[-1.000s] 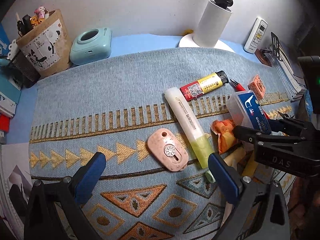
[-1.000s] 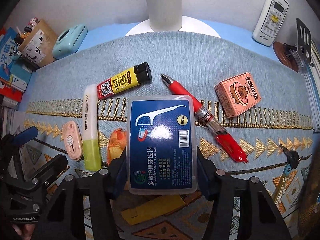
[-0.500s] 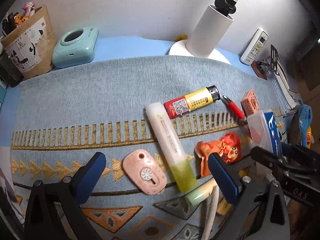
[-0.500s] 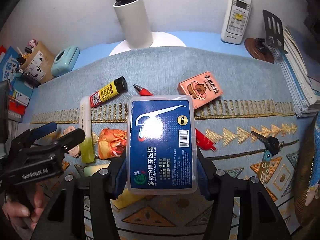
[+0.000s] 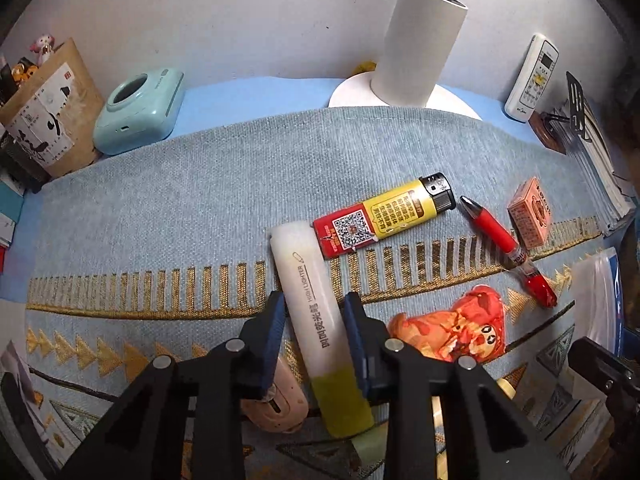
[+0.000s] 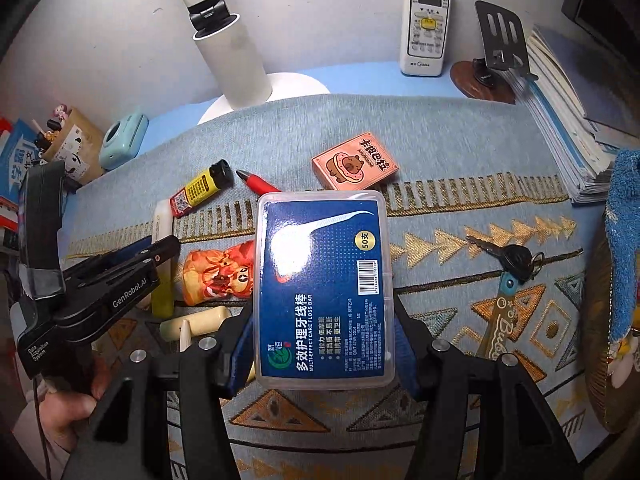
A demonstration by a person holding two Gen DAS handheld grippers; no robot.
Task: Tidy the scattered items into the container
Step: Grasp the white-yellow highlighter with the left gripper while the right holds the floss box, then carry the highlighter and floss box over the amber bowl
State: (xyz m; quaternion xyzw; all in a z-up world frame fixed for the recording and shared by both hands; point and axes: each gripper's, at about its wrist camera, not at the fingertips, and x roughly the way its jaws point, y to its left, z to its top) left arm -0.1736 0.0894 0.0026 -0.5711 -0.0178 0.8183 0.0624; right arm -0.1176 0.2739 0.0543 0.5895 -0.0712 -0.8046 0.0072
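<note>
My left gripper (image 5: 314, 326) is shut on a white highlighter (image 5: 308, 280) with a yellow-green cap, which lies on the patterned blue mat (image 5: 200, 208); the blue pads sit against both its sides. My right gripper (image 6: 324, 332) is shut on a clear floss box with a blue label (image 6: 324, 280), held above the mat. Loose on the mat are a red-and-yellow lighter (image 5: 384, 216), a red pen (image 5: 504, 248), a pink carton (image 5: 532, 212), an orange snack packet (image 5: 452, 328), a pink cutter (image 5: 276, 400) and a key on a strap (image 6: 512, 256).
A white lamp base (image 5: 416, 48) stands at the back, with a mint printer (image 5: 140, 108) and a paper bag (image 5: 44, 108) to its left. A remote (image 6: 426, 24) and stacked books (image 6: 568, 120) are at the right. A brown round rim with blue cloth (image 6: 600, 320) shows at the right edge.
My left gripper moved forward over the highlighter and went from wide open to shut on it. My right gripper drew back and to the right, still holding the floss box.
</note>
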